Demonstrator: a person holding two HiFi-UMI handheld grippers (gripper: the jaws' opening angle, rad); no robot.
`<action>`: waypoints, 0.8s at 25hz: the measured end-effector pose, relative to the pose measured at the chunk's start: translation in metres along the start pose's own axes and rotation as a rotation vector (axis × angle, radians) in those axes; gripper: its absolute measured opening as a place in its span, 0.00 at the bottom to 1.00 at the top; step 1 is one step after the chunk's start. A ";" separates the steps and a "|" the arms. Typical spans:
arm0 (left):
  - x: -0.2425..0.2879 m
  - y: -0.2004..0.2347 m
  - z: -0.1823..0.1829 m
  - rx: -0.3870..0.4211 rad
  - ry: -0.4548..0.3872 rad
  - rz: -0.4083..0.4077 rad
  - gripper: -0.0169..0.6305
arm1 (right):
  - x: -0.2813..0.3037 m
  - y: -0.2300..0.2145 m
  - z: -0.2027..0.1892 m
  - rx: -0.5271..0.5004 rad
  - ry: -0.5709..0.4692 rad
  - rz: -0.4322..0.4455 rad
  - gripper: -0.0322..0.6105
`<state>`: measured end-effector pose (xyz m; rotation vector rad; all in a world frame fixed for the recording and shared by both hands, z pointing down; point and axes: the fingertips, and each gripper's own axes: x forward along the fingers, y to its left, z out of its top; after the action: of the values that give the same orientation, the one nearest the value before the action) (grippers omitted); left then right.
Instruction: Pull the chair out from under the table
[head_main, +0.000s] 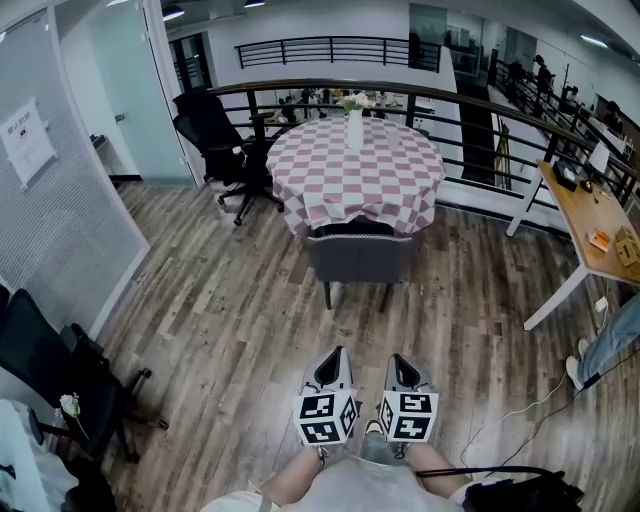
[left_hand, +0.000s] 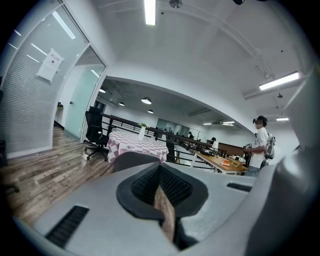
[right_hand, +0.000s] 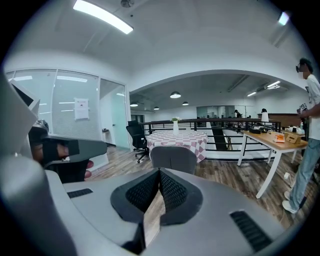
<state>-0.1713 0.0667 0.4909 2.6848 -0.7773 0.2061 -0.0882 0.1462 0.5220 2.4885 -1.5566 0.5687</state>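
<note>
Nearest us, our left gripper (head_main: 334, 356) and right gripper (head_main: 399, 360) point ahead side by side, fingers pressed together, holding nothing. Well beyond them, across the wood floor (head_main: 250, 320), the grey chair (head_main: 358, 256) sits tucked against the round checked worktop (head_main: 390, 175). We should approach, open the fingers, grip the backrest's top edge squarely, then pull straight back.
</note>
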 end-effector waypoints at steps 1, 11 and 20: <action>0.007 -0.002 0.002 0.003 0.000 -0.002 0.03 | 0.006 -0.005 0.002 0.001 0.002 0.000 0.08; 0.072 -0.012 0.026 0.007 -0.022 0.020 0.03 | 0.065 -0.043 0.035 -0.014 0.016 0.022 0.08; 0.129 -0.021 0.040 -0.008 -0.037 0.063 0.03 | 0.105 -0.078 0.056 -0.022 0.026 0.088 0.08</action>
<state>-0.0503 0.0053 0.4774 2.6662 -0.8723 0.1682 0.0351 0.0756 0.5180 2.3967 -1.6607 0.5899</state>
